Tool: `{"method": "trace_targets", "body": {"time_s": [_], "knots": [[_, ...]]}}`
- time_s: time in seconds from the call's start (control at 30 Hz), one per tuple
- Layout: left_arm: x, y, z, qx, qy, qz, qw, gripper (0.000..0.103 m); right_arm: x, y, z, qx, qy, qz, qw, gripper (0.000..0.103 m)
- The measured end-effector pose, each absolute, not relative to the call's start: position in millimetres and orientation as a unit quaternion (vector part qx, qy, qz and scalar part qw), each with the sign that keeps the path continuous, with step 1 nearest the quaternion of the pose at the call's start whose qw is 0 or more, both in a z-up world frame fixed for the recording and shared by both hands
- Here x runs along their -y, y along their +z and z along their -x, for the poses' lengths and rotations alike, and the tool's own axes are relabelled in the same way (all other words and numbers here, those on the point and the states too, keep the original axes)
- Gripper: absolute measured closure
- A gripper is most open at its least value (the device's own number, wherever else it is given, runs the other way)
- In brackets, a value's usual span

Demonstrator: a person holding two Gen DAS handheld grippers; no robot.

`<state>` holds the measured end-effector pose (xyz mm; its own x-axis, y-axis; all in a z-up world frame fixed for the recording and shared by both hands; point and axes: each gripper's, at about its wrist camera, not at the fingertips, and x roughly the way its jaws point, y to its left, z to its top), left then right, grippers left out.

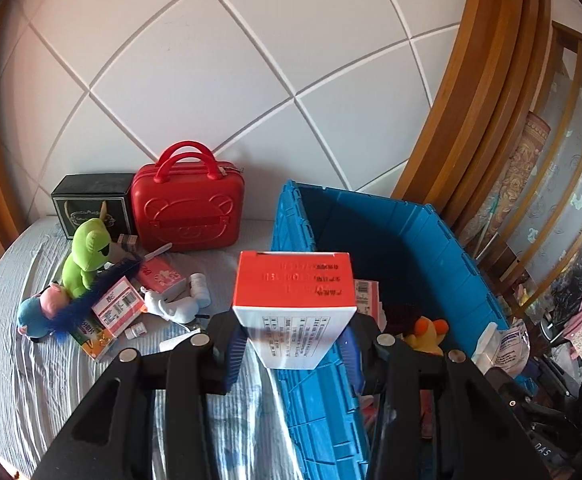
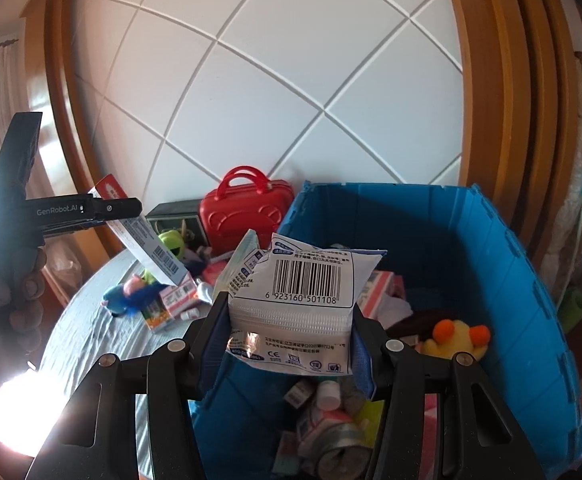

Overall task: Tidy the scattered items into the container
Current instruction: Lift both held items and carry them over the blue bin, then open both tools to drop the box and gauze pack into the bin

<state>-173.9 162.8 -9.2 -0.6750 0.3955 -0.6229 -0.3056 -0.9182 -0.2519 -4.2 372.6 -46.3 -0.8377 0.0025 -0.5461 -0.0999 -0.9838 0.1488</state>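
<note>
Left gripper [image 1: 293, 354]: jaws pinching an orange-and-white carton [image 1: 294, 300], held above the blue crate's [image 1: 431, 240] near-left wall.
Right gripper [image 2: 289, 350]: jaws pinching a white zip pouch [image 2: 299, 304] over the crate's near interior.
Handling: carry each fully inside the rim before letting go, and release low, clear of the yellow plush [image 2: 459, 338].
Far left: scattered toys and boxes on the bed [image 1: 31, 360], near the red case [image 1: 189, 212].

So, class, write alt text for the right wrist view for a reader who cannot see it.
The right gripper holds a white barcoded packet above an open blue crate containing a yellow plush duck. On the left, the left gripper carries a red-and-white box.
</note>
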Motion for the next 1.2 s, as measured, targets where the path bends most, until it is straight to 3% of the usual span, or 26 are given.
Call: {"method": "trace_targets", "body": {"time_s": [0.53,1.07,1.1,1.13,1.17,1.2], "knots": [[-278.5,-13.0,155.4,0.031,0.876,0.370,0.309,0.063,-448.7,-60.2,-37.0,-0.112,0.938,0.305,0.119,0.051],[-301.5,-13.9,144.4,0.029,0.861,0.372,0.345,0.063,-464.7,-62.5,-47.9,-0.116,0.933,0.306,0.150,0.049],[-301.9,-13.4,144.1,0.033,0.859,0.372,0.351,0.061,-465.0,-61.1,-48.9,-0.116,0.934,0.301,0.154,0.043],[-302.8,-12.9,144.3,0.033,0.857,0.374,0.354,0.041,-465.8,-59.4,-50.0,-0.115,0.935,0.295,0.160,0.035],[-302.1,-11.7,143.9,0.031,0.859,0.372,0.350,0.025,-466.7,-58.1,-50.9,-0.117,0.936,0.289,0.164,0.004],[-299.3,-10.1,143.0,0.032,0.866,0.364,0.342,0.000,-467.7,-57.4,-51.9,-0.118,0.937,0.284,0.167,0.000]]}}
